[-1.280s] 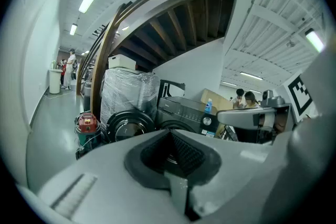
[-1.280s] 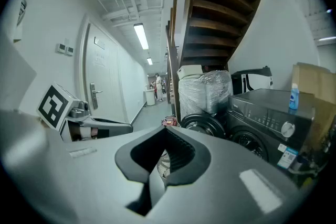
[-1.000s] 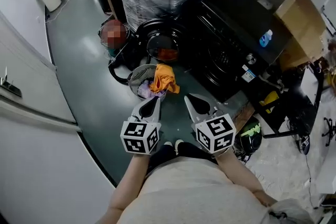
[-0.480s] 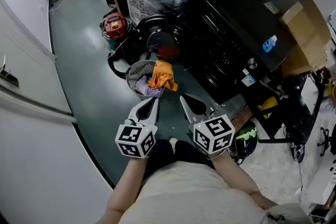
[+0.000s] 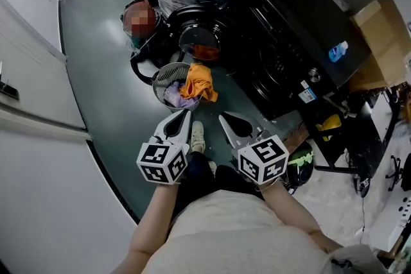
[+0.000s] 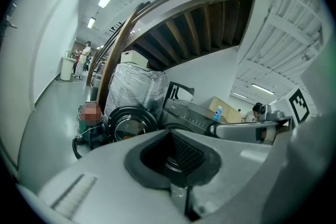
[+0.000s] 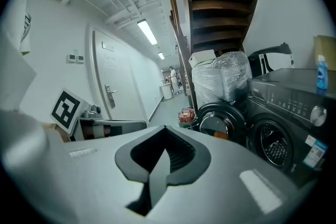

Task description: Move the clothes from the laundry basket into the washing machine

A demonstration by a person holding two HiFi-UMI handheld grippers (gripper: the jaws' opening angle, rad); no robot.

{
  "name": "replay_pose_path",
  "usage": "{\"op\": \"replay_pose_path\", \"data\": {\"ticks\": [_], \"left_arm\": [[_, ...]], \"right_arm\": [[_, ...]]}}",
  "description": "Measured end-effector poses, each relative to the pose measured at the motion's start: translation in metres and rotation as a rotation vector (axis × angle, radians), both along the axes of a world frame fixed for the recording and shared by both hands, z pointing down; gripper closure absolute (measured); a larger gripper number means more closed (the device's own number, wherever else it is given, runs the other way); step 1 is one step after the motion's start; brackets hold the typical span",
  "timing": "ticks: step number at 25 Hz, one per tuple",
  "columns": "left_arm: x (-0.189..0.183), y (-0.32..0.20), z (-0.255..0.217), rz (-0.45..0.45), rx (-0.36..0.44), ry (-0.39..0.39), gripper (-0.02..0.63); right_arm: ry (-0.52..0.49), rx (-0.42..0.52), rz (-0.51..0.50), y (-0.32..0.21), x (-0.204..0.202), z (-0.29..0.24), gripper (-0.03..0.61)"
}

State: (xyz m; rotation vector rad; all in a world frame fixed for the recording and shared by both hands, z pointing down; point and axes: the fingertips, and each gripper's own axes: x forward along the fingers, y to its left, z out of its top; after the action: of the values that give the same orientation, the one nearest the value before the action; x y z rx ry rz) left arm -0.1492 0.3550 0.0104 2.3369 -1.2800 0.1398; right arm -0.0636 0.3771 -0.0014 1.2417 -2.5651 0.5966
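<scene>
1. Your left gripper (image 5: 182,117): jaws closed tip to tip, nothing between them. Your right gripper (image 5: 226,120): the same, closed and empty. They are level and side by side, with your shoe (image 5: 198,135) between them.
2. The laundry basket (image 5: 158,81) stands on the floor straight ahead of the tips, slightly to your left. The left gripper is the nearer one, and neither touches it.
3. An orange garment (image 5: 198,81) is bunched on top and droops over the rim on the side facing the machines. Its bulk runs along that rim. A lilac garment (image 5: 173,96) lies lower, on the near side.
4. The basket is round with a pale perforated wall. Both cloths look soft and crumpled, so expect folds to give under a pinch.
5. The black washing machine (image 5: 289,22) is ahead and to the right, hard and glossy. A round door (image 5: 201,45) just beyond the basket shows something orange-red. I cannot tell which drum is the target.
6. Judgement: no garment is lifted yet, and the jaws must open first.
</scene>
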Motion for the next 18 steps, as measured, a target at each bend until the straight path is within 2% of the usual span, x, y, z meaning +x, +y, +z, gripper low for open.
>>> {"op": "replay_pose_path", "data": {"ticks": [7,12,18], "left_arm": [[-0.006,-0.053,0.017,0.001,-0.035,-0.001,0.612],[-0.018,-0.111,0.026,0.013,-0.064,0.01,0.612],[-0.027,-0.177,0.027,0.101,-0.081,0.036,0.612]], "right_arm": [[0.029,-0.006,0.016,-0.064,0.0,0.011,0.555],[0.029,-0.03,0.027,-0.125,-0.013,0.02,0.555],[-0.005,-0.021,0.067,-0.198,-0.029,0.014,0.555]]}}
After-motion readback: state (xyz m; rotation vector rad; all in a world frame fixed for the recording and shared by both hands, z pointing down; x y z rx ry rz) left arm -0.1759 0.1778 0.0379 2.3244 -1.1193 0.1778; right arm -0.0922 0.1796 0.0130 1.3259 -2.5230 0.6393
